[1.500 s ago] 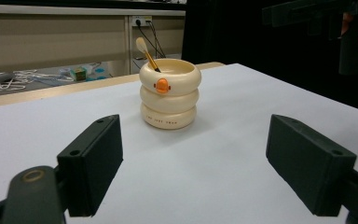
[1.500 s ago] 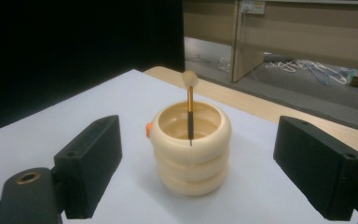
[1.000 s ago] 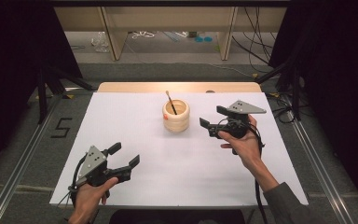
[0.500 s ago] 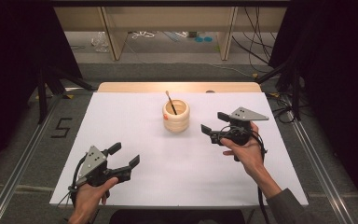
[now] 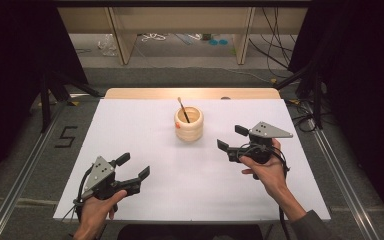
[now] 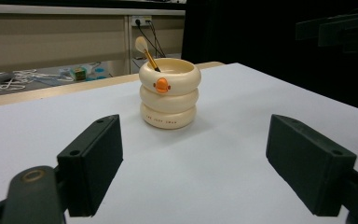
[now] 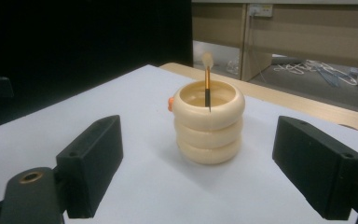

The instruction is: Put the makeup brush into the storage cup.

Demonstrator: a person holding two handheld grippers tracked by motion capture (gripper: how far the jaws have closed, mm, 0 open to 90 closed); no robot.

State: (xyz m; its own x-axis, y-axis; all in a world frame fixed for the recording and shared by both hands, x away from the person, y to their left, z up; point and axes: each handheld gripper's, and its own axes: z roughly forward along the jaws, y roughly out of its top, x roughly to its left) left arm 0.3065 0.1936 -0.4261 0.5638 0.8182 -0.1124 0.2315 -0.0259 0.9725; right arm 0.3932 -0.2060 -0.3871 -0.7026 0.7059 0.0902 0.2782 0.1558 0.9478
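Cup (image 5: 189, 124) upright mid-bench (image 5: 130, 125), toward far edge; brush (image 5: 182, 109) stands tilted inside. Right gripper (image 5: 232, 140) near cup's right side, jaws spread, holding nothing, apart from cup. Left gripper (image 5: 134, 167) at near left of bench, well apart from cup, jaws spread, holding nothing.

The cup (image 6: 169, 93) looks smooth and a bit shiny. The table (image 5: 145, 125) top is matt white. The jaws are dull black plastic.
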